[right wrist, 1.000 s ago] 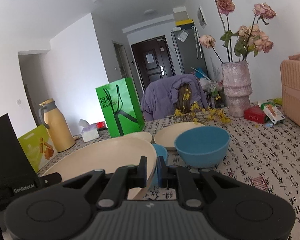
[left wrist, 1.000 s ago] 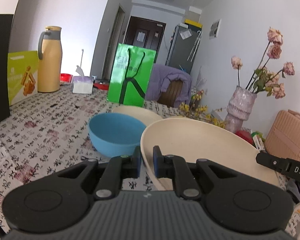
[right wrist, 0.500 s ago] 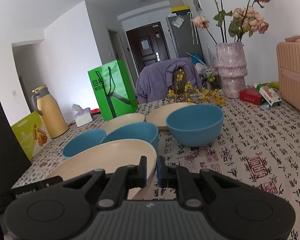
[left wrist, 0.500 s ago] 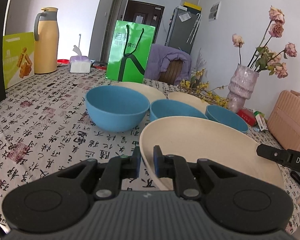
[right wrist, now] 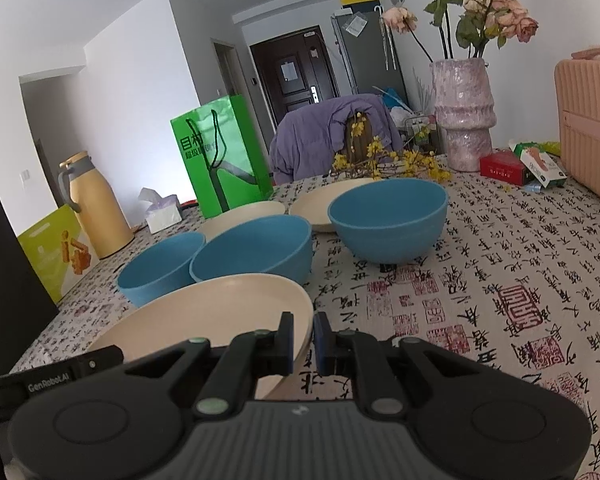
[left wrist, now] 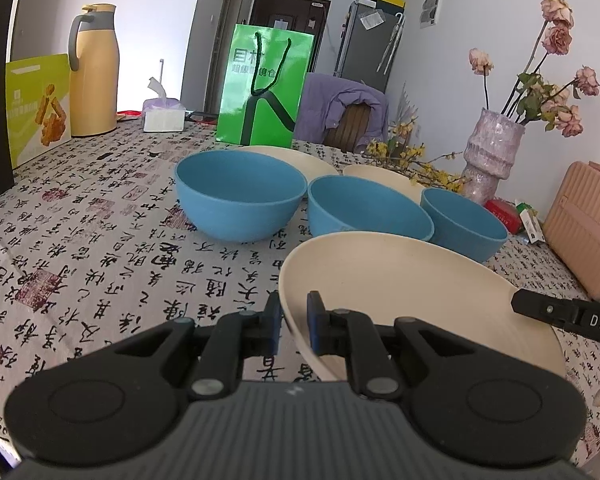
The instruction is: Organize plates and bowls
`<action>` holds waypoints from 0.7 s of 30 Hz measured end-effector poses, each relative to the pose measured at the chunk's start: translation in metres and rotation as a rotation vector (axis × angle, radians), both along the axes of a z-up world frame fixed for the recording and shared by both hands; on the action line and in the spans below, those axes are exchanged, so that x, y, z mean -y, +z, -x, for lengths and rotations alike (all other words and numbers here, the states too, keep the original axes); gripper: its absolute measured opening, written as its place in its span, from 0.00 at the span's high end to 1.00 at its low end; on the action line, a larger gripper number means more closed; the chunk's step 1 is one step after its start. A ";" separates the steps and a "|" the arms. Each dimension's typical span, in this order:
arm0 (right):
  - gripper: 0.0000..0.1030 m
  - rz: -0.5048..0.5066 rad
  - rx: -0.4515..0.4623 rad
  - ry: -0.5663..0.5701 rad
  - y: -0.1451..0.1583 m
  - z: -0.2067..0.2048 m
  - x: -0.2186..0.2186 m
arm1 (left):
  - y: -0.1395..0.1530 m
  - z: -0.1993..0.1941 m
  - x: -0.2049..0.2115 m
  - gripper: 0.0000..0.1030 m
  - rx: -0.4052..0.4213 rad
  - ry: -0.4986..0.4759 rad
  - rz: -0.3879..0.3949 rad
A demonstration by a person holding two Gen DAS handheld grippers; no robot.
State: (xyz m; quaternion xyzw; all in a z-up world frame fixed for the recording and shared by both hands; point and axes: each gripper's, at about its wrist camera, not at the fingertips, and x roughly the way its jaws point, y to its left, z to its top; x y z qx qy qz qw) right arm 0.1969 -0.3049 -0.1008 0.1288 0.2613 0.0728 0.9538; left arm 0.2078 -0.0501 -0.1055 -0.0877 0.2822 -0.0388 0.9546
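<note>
Both my grippers have come down together over the last second: the view dropped from walls and ceiling onto the desk (left wrist: 100,216), so the cream plate (left wrist: 400,280) I carry is now low, close above the calligraphy tablecloth. I judge this as a set-down in progress, not finished; I cannot tell if its underside touches the cloth yet.

Left gripper (left wrist: 294,326) is clamped on the plate's left rim, one pad inside, one outside. Right gripper (right wrist: 303,340) is clamped on the opposite rim, same way. In the left view the other gripper's black finger shows at the far right edge of the plate.

Plate sits in front of three blue bowls (left wrist: 240,196) in a row, clear of them; two more cream plates (left wrist: 300,160) lie behind the bowls, near the green bag (left wrist: 264,88).

Orientation: plate is round, so no real long axis; the line between my two grips runs left to right. It faces open side up, roughly level, maybe tilted slightly toward me.

Stacking the plates and nesting the bowls is still to do.
</note>
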 end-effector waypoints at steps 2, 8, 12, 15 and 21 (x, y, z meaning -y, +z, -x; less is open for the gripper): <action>0.89 -0.001 -0.008 0.002 -0.003 -0.001 0.000 | -0.002 0.000 0.000 0.88 -0.004 0.001 -0.003; 0.89 0.000 -0.026 0.006 -0.010 -0.004 0.000 | -0.007 -0.002 0.001 0.88 -0.018 0.001 -0.010; 0.89 0.000 -0.037 0.008 -0.013 -0.006 0.000 | -0.010 -0.003 0.001 0.88 -0.024 0.002 -0.015; 0.89 -0.001 -0.046 0.010 -0.016 -0.007 -0.001 | -0.012 -0.005 0.001 0.88 -0.030 0.004 -0.018; 0.89 -0.001 -0.063 0.013 -0.023 -0.011 -0.001 | -0.016 -0.007 0.000 0.88 -0.042 0.004 -0.022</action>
